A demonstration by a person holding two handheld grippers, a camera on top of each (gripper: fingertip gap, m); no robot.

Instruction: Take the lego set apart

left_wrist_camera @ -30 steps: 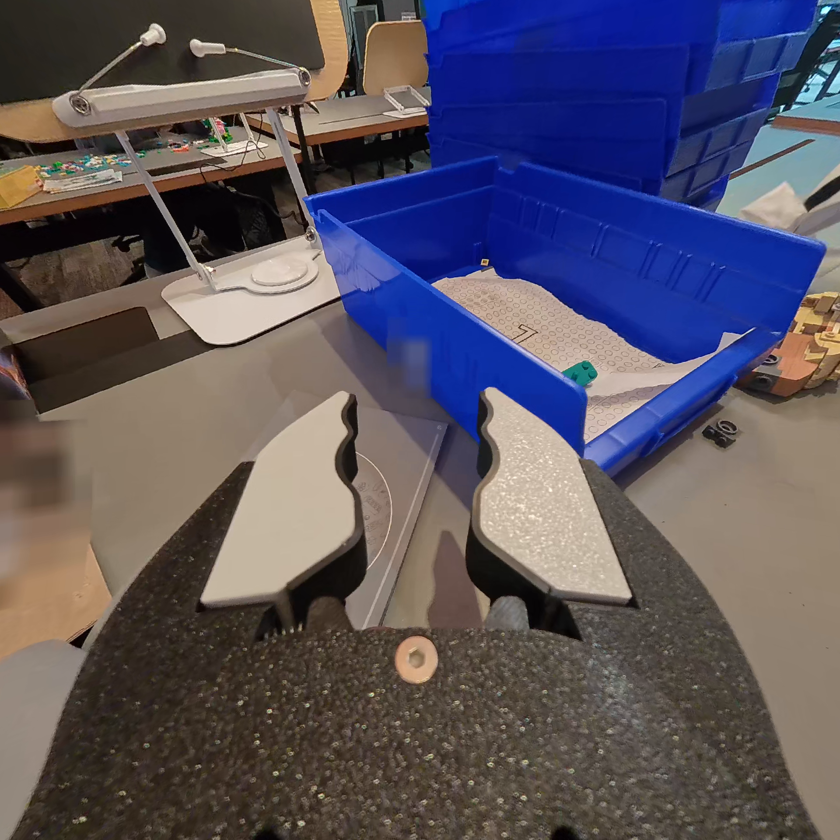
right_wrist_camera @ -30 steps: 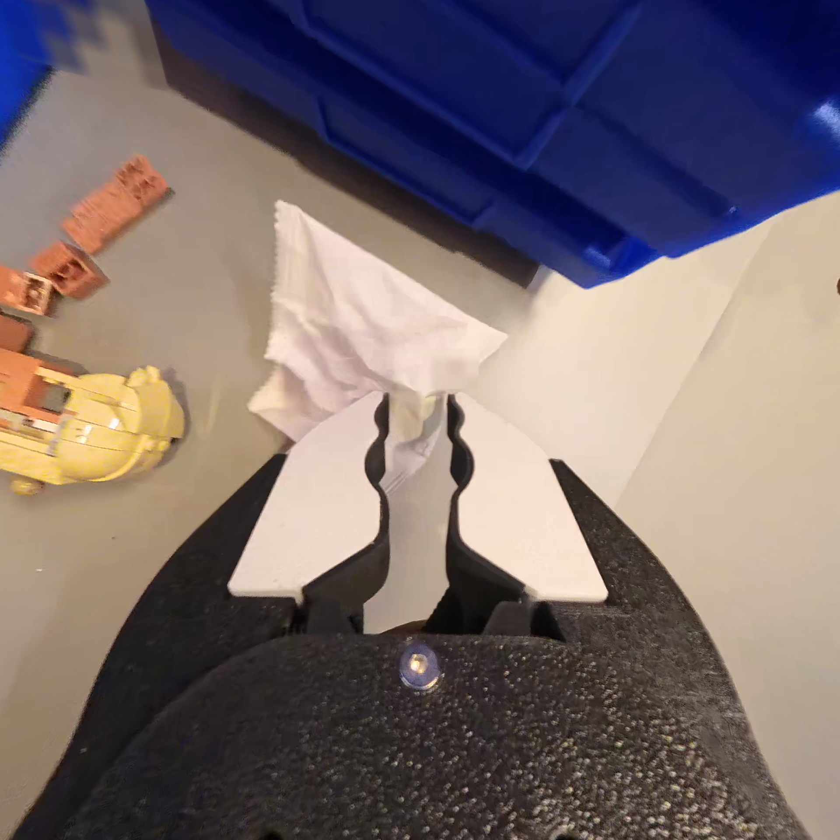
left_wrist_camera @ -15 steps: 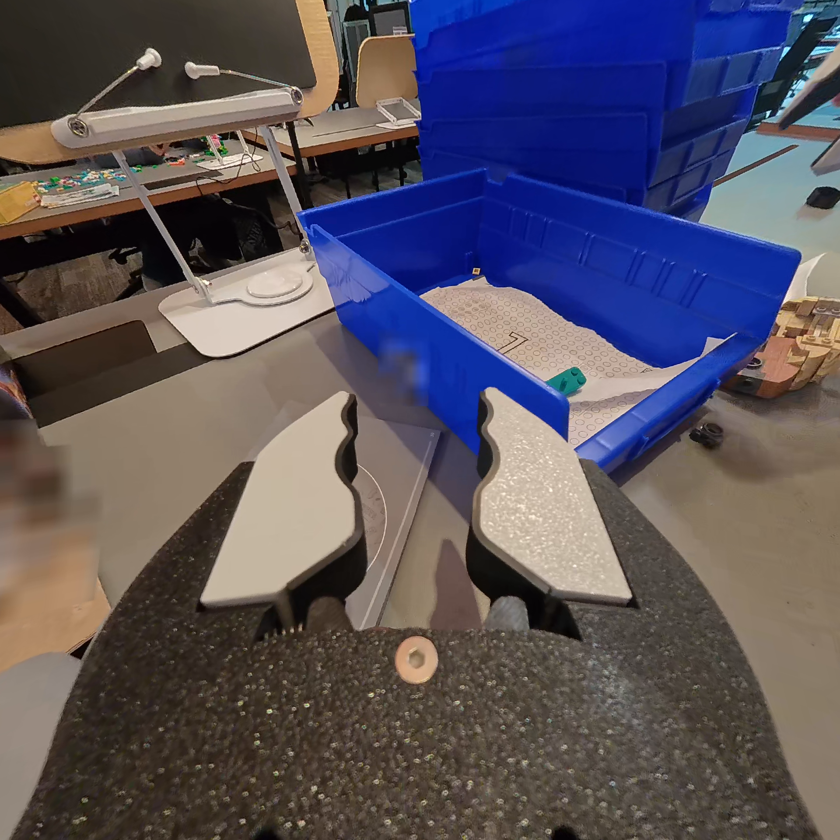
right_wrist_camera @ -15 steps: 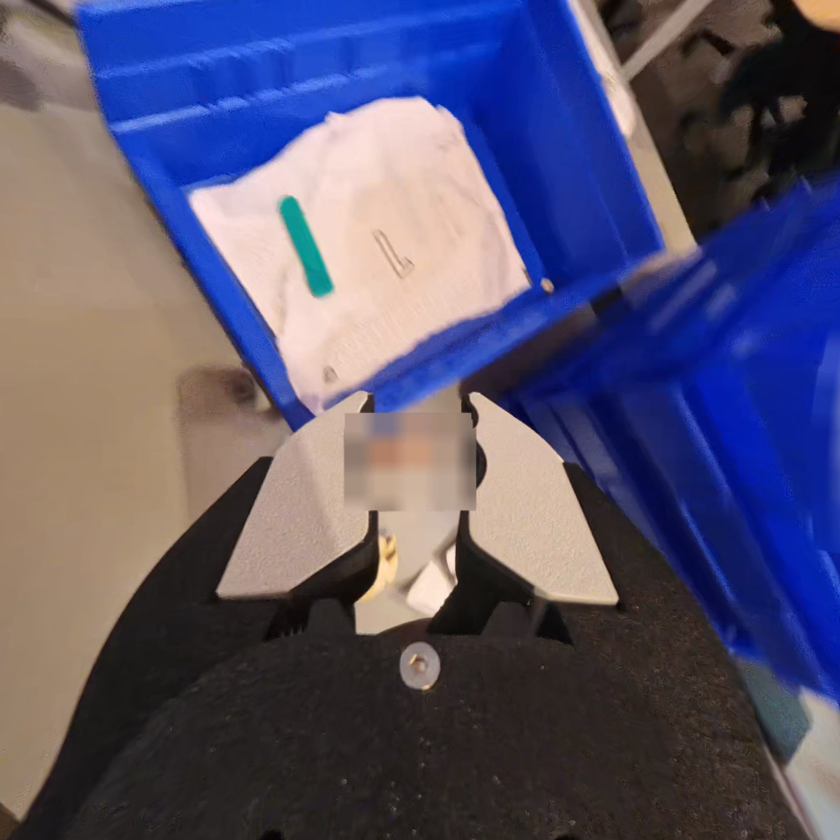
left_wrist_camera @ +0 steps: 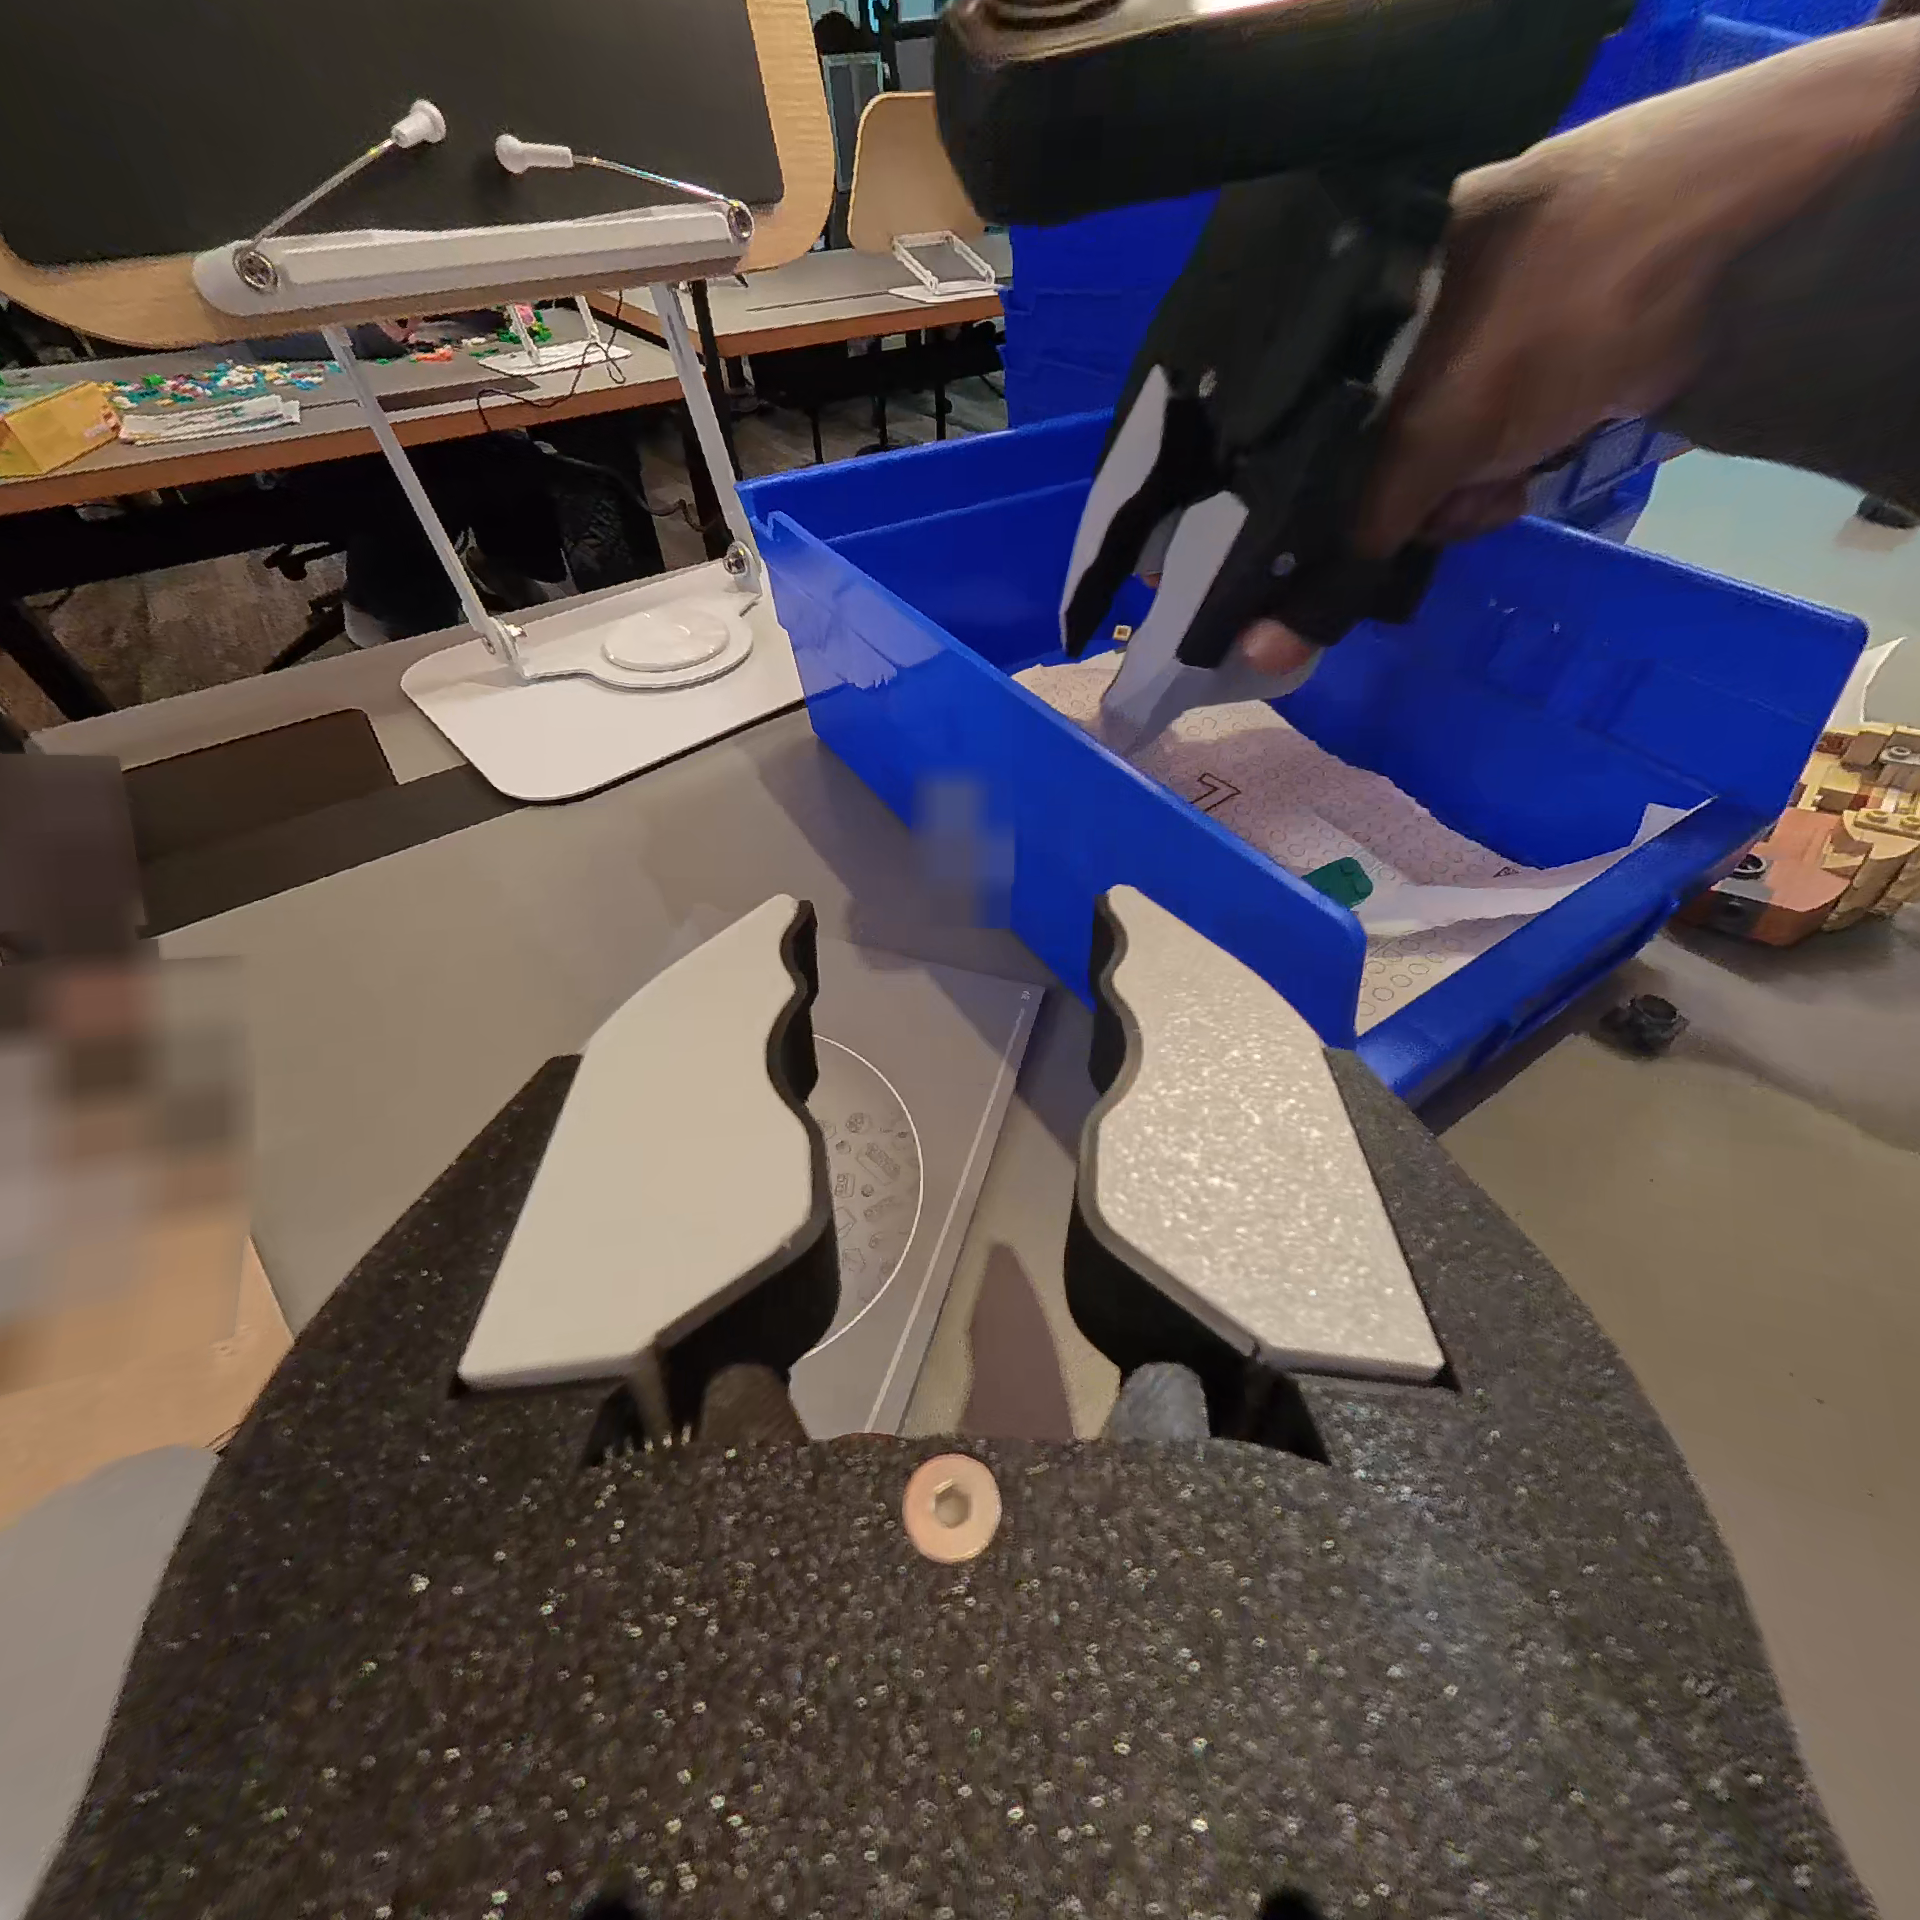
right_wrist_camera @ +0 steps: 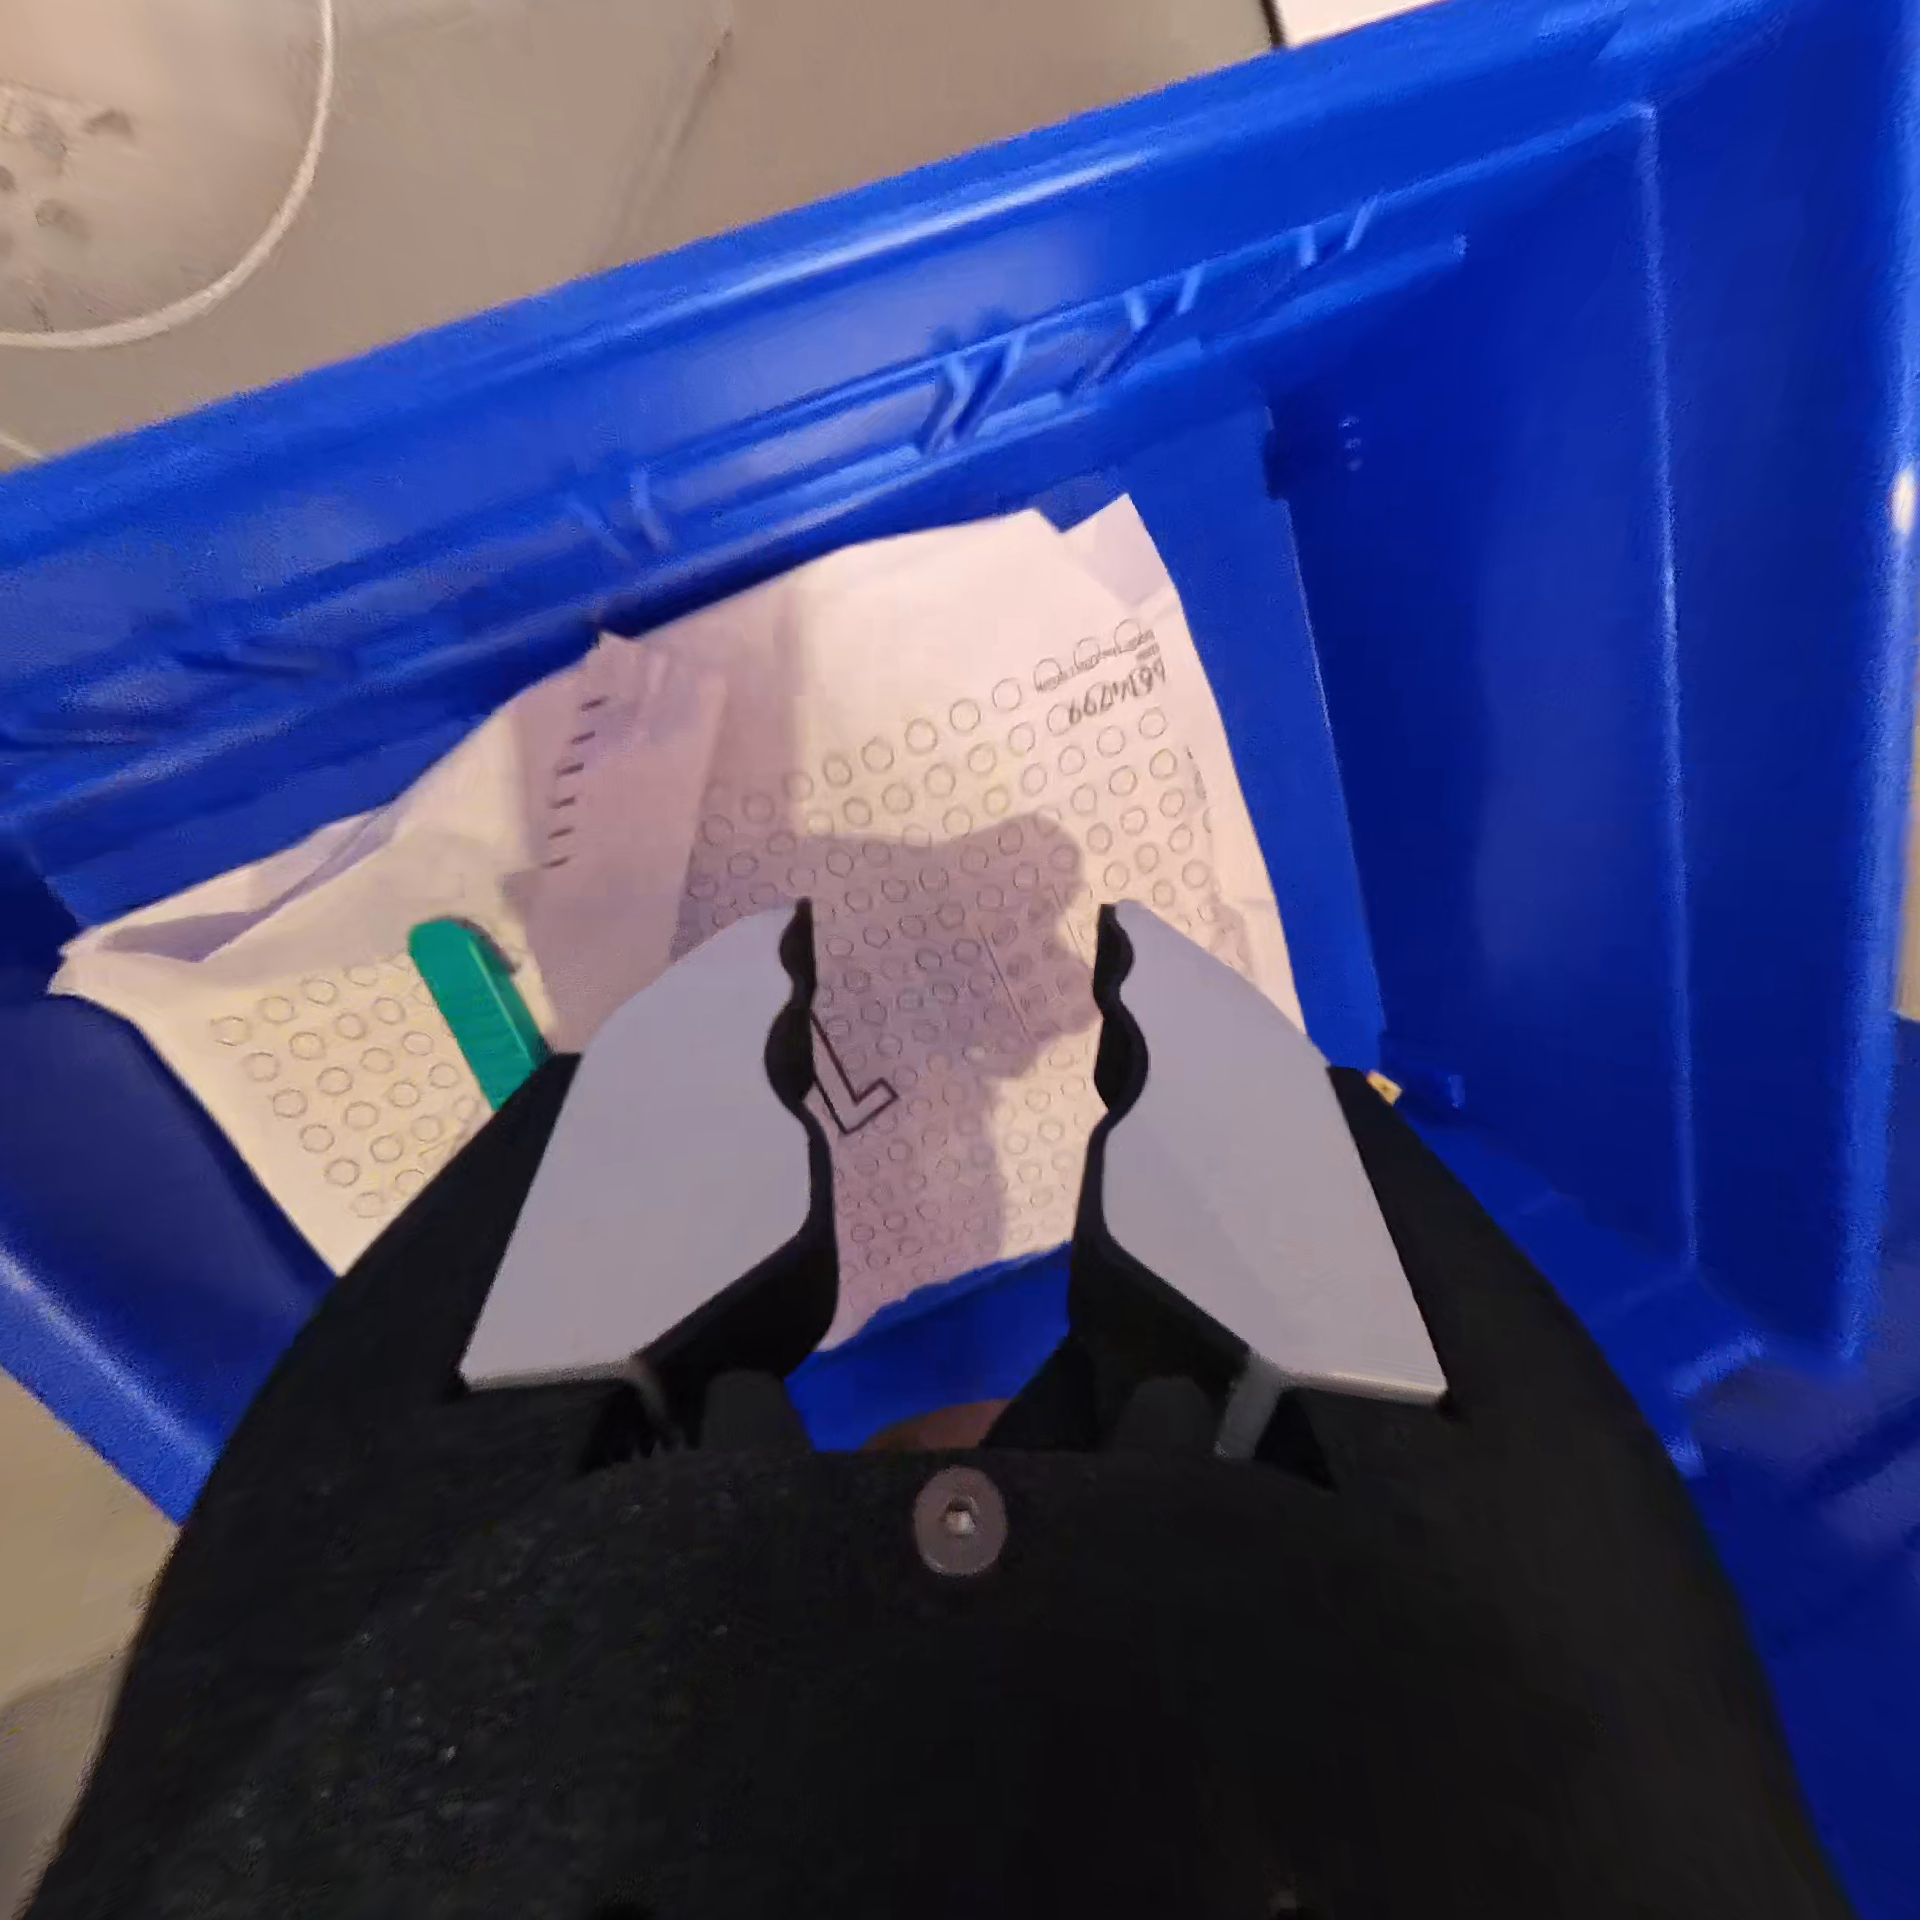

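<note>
Farthest left on the grey tabletop (left_wrist_camera: 520, 997) stands a white folding desk lamp (left_wrist_camera: 582, 665), well clear of both tools. The left tongs (left_wrist_camera: 951, 935) hover spread wide with nothing between them, above a flat grey printed card (left_wrist_camera: 935, 1039) just beside the blue plastic bin (left_wrist_camera: 1039, 831). The right tongs (right_wrist_camera: 951, 925) reach down inside the bin, also parted and bare, over the white paper sheet printed with circles (right_wrist_camera: 935, 810). A small green plastic brick (right_wrist_camera: 473, 997) lies on the sheet left of them. Any grip there would, I judge, need a low approach to avoid snagging paper.
</note>
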